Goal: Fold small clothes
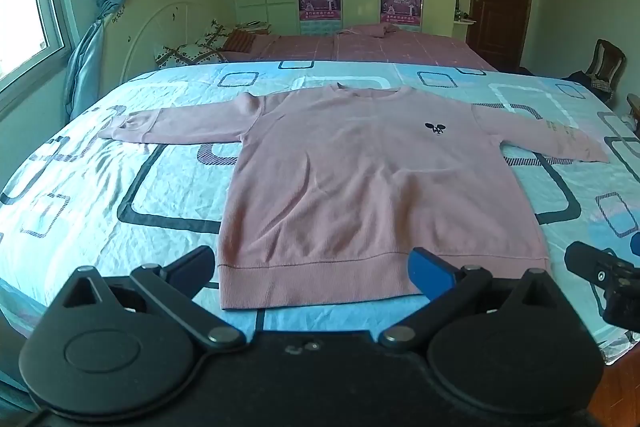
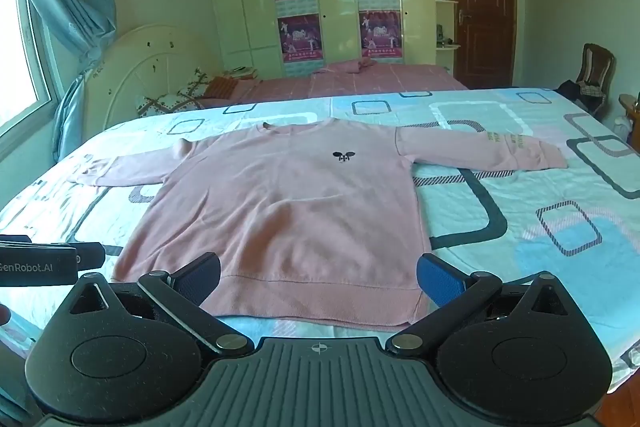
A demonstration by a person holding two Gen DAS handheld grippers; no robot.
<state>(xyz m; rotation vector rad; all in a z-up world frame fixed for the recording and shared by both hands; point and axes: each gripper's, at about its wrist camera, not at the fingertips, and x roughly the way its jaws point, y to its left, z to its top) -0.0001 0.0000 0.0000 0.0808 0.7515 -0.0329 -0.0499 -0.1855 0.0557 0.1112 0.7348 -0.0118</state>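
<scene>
I get bright daylight from the window (image 1: 24, 7) at left, overexposed there. Heavy fisheye bending and dark corners on both views; slight softness, greenish cast throughout.

Patterned bedsheet (image 1: 120, 195), 4 wardrobe posters (image 2: 298, 7), brown door (image 2: 484, 7)

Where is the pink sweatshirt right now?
The pink sweatshirt lies flat, sleeves spread, on the blue patterned bedspread, its hem just beyond both open grippers, left gripper and right gripper.

Sleeve print (image 2: 506, 141) too small to read
</scene>
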